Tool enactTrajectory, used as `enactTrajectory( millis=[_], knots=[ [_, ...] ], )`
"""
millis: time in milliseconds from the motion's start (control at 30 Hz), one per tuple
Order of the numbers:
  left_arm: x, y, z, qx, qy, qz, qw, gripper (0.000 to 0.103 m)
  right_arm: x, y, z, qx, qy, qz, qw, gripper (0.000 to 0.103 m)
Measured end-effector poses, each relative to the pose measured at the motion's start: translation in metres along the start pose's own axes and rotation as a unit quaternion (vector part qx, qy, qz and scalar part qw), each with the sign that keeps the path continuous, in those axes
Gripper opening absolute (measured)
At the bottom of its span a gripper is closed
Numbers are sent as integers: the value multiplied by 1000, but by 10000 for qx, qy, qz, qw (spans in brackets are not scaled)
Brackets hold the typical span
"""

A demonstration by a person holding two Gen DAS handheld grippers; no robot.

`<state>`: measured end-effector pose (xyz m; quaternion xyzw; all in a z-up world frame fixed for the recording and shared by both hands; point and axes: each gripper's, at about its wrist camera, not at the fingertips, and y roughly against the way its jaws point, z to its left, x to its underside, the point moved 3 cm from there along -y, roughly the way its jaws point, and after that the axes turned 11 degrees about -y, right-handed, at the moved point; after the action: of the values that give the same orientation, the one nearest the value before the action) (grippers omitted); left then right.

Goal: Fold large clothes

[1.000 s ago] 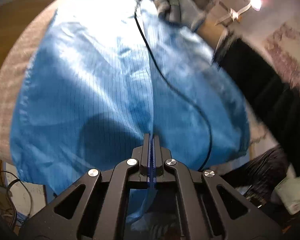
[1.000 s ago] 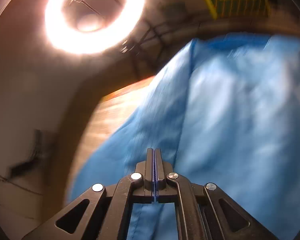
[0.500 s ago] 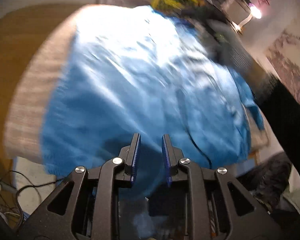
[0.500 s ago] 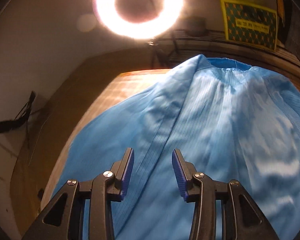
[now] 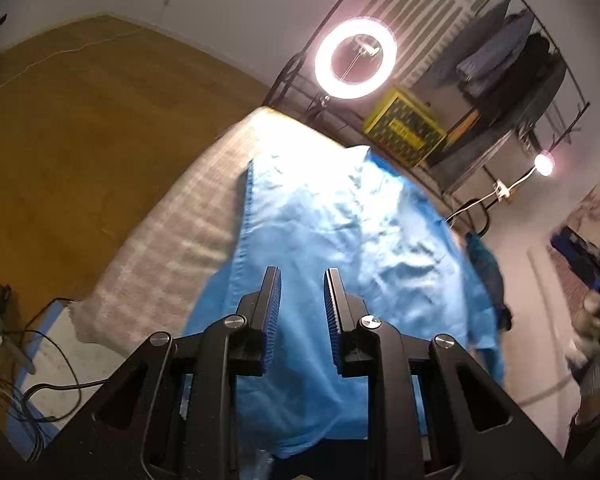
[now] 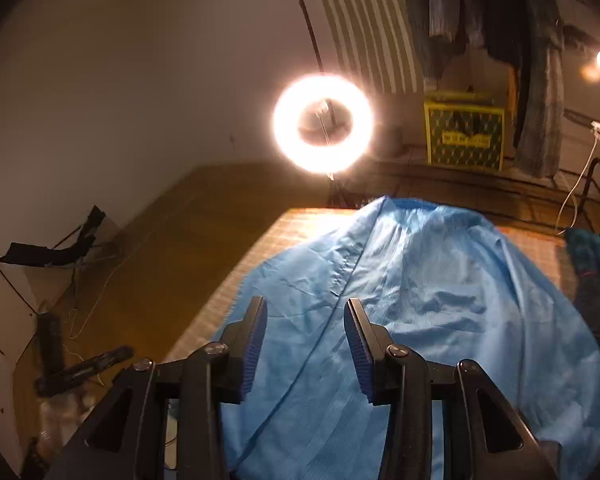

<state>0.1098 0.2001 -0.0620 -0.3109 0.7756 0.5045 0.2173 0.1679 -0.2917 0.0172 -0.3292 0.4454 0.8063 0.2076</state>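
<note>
Opening left gripper (image 5: 301, 280), jaws parted, nothing between them. Right gripper (image 6: 305, 312) jaws also apart, empty. Both above the blue garment (image 6: 419, 320), which lies spread on the checked bed cover (image 5: 172, 248). Ring light (image 6: 323, 122) at far end.

Ahead of you a ring light (image 6: 323, 122) glows on its stand, in front of a slatted white radiator (image 6: 369, 28). To its right sits a yellow patterned box (image 6: 463, 136) — dark clothes hang on a rack (image 5: 511, 64) above it. A small lamp (image 5: 543, 163) burns further right, and cables (image 5: 48, 364) trail over the wooden floor (image 5: 80, 152).
</note>
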Motion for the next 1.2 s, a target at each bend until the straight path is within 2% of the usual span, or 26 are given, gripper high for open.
enactTrajectory(
  millis=[100,200,300,400,533,733,900,967,1000,1067,1133,1200],
  knots=[
    [-3,14,-5,57,-50,-142,9999,39,-2,36,22,-70,169,-101,9998,50],
    [-2,21,1,-24,-215,-193,9996,41,-6,51,39,-155,388,-167,9990,52],
    [4,14,21,-53,-206,-69,9997,42,-9,40,47,-187,425,-79,9989,52],
    [23,-2,46,11,-104,153,9998,43,-13,11,55,-245,418,99,9988,53],
    [50,-27,74,118,57,397,9991,43,-19,-58,75,-269,537,435,9972,53],
    [86,-71,88,299,-50,725,9969,42,-13,-200,120,-429,905,1121,9886,53],
    [104,-96,90,-35,-316,726,9969,42,2,-325,154,-328,1344,1564,9780,52],
    [106,-99,87,-89,-440,695,9966,38,7,-367,168,-363,1547,1672,9730,52],
    [108,-101,84,-59,-492,700,9963,30,9,-388,173,-316,1700,1699,9702,53],
    [111,-105,81,-78,-586,709,9957,24,14,-426,182,-217,1972,1778,9639,61],
    [117,-109,77,-166,-692,767,9945,14,19,-463,185,-101,2159,1946,9568,64],
    [121,-115,74,-159,-766,753,9941,12,24,-493,183,46,2224,2035,9535,66]
  ],
)
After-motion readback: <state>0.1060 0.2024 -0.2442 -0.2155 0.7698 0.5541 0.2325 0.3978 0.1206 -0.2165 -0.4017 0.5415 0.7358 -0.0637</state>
